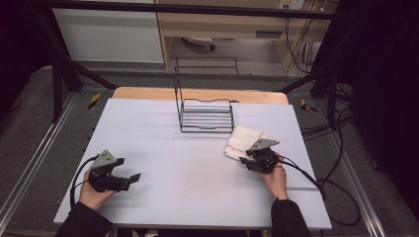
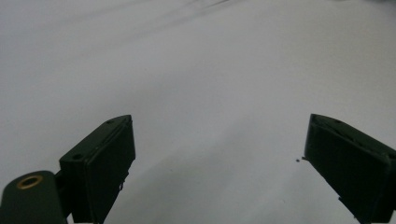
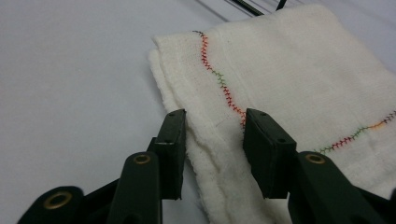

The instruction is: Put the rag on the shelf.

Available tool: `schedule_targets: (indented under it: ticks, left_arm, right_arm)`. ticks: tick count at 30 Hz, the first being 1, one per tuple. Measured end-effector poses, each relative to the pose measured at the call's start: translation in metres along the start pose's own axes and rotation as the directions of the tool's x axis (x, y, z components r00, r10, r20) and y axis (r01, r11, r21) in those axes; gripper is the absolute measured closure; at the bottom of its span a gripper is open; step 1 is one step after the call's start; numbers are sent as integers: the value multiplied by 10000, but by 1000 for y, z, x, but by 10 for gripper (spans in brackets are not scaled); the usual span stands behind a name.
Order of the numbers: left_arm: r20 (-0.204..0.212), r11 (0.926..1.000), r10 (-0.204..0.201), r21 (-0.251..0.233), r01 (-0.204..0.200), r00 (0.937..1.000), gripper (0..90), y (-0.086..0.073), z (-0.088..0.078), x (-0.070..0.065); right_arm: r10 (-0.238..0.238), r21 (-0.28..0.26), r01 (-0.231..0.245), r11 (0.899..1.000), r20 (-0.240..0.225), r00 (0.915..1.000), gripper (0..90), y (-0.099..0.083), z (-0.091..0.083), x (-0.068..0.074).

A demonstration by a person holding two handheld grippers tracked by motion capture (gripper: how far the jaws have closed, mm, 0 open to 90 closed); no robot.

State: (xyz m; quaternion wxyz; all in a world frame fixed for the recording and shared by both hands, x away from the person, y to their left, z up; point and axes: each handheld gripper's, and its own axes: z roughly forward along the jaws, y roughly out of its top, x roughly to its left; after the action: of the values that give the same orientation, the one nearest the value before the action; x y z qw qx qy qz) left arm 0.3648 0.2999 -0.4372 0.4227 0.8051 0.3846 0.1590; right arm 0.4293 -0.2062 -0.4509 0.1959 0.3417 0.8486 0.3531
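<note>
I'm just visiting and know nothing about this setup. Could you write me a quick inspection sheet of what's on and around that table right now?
Surface: pale grey table, wooden edge at the far side.
Job's things: folded white cloth with coloured stitching, lying flat; black wire rack behind it.
Clutter: nothing seen.
Grippers: left gripper open above bare table, holding nothing; right gripper has its jaws either side of the cloth's folded edge, with gaps still showing.
Cables: one trails from each gripper; the right cable loops off the table's right side.
Surroundings: dark frame poles, grey floor, more cables on the right, furniture beyond.
</note>
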Motion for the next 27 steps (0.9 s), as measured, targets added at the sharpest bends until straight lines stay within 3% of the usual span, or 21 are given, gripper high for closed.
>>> schedule_targets:
  ticks: [5, 9, 19, 27]
  left_arm:
    - [2, 10000, 21, -5, -21, 10000, 88, 0, 0, 0]
    - [-11, 10000, 21, -4, -21, 10000, 89, 0, 0, 0]
    - [-13, 10000, 39, -19, -39, 10000, 91, 0, -1, 0]
    - [-27, 10000, 54, -5, -54, 10000, 92, 0, -1, 0]
  right_arm:
    - [-165, 41, 164, 9999, 236, 9996, 742, 0, 0, -2]
    - [157, 74, -159, 9998, 267, 9995, 789, 1, -1, -3]
    - [790, -73, -788, 9969, 280, 9965, 823, 3, -5, -3]
    - [682, -87, -680, 9976, 224, 9974, 820, 3, -5, 1]
